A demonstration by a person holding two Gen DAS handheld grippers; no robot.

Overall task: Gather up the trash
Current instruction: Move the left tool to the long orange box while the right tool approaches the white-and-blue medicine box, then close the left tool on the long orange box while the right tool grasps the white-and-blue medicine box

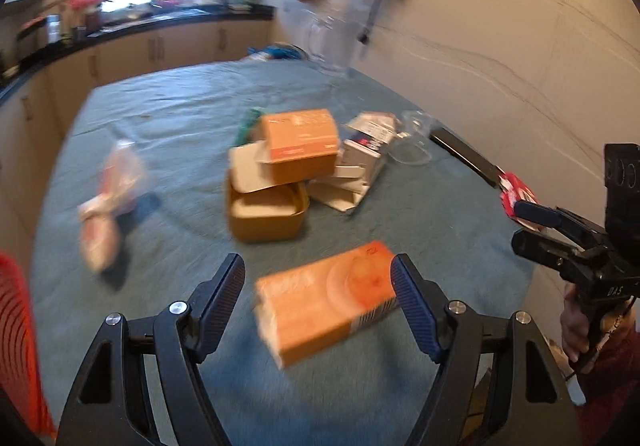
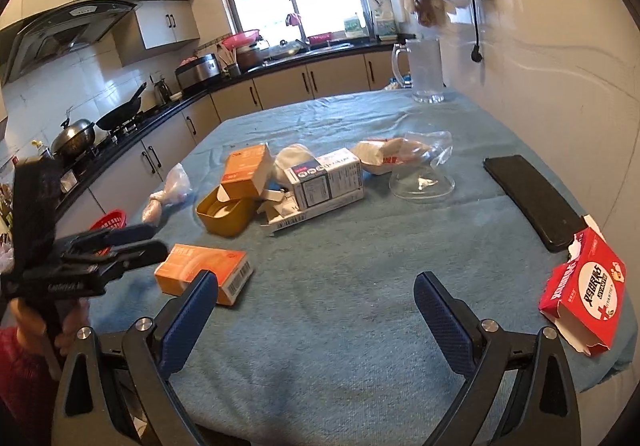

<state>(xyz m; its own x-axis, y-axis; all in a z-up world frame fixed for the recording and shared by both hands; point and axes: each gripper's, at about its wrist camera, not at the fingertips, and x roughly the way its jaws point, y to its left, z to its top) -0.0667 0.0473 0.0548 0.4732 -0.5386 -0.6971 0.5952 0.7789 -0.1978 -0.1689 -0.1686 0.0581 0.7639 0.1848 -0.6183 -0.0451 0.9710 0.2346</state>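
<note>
Nearly all trash uncollected on the blue-covered counter (image 2: 360, 266): orange box (image 1: 326, 300) between the spread jaws of left gripper (image 1: 319, 298), not clamped; red box (image 2: 582, 292) at counter edge beside right gripper (image 2: 316, 310), jaws apart, empty. Central carton pile (image 2: 288, 186) untouched. Red basket (image 2: 110, 222) alongside, contents unseen.

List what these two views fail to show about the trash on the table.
- Orange box: left wrist view, print lost to motion blur.
- Knotted plastic bag: same view, contents blurred.
- Red box: right wrist view, near end unclear at the table edge.
- Red basket: mostly behind the left gripper.
</note>
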